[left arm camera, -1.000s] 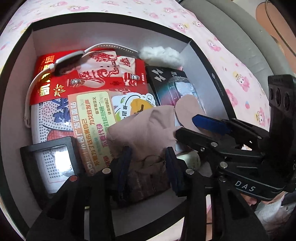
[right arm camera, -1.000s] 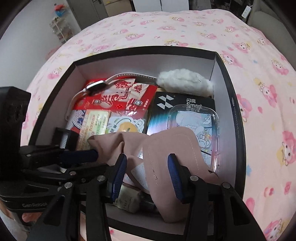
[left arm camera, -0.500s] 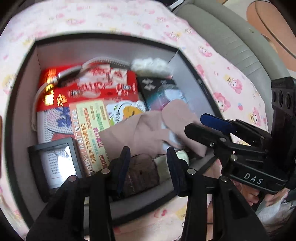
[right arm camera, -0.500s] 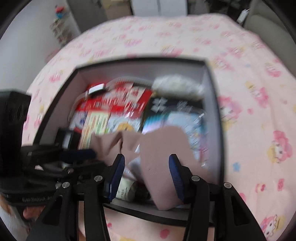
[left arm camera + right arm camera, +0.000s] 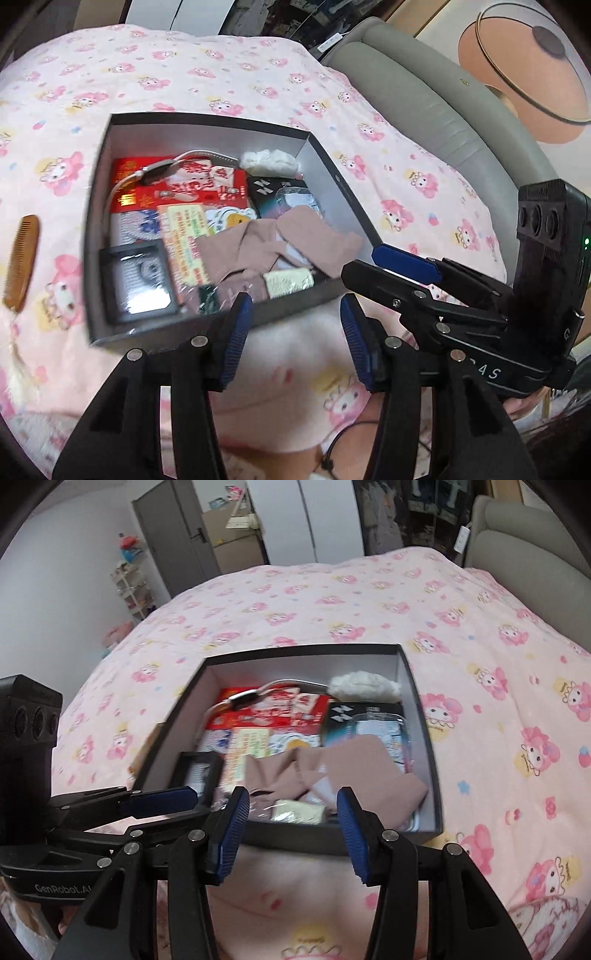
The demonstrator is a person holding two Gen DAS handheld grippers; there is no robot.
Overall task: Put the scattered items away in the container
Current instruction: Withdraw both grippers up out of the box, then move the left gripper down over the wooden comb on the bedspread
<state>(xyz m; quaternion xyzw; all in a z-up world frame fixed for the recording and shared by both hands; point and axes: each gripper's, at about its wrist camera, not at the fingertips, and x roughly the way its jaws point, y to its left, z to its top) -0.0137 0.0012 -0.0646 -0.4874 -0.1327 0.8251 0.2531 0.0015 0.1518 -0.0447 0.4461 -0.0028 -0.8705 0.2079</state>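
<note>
A black box (image 5: 332, 173) (image 5: 424, 716) with a white inside lies on the pink bedspread. It holds a beige cloth (image 5: 273, 243) (image 5: 354, 764), red packets (image 5: 184, 188), a white-strapped watch (image 5: 159, 171), a white fluffy piece (image 5: 269, 162) (image 5: 364, 686), a black packet and a small black frame (image 5: 142, 280). A brown comb (image 5: 22, 258) lies on the bedspread left of the box. My left gripper (image 5: 295, 347) is open and empty, just short of the box's near wall. My right gripper (image 5: 291, 834) is open and empty there too, and shows in the left wrist view (image 5: 388, 264).
A grey padded headboard (image 5: 424, 96) runs along the right of the bed. The pink bedspread (image 5: 332, 602) stretches beyond the box. A door and shelves (image 5: 129, 583) stand at the far left of the room.
Both grippers have pulled back and up from inside the box to outside its near wall. The beige cloth stays in the box. The comb has come into view.
</note>
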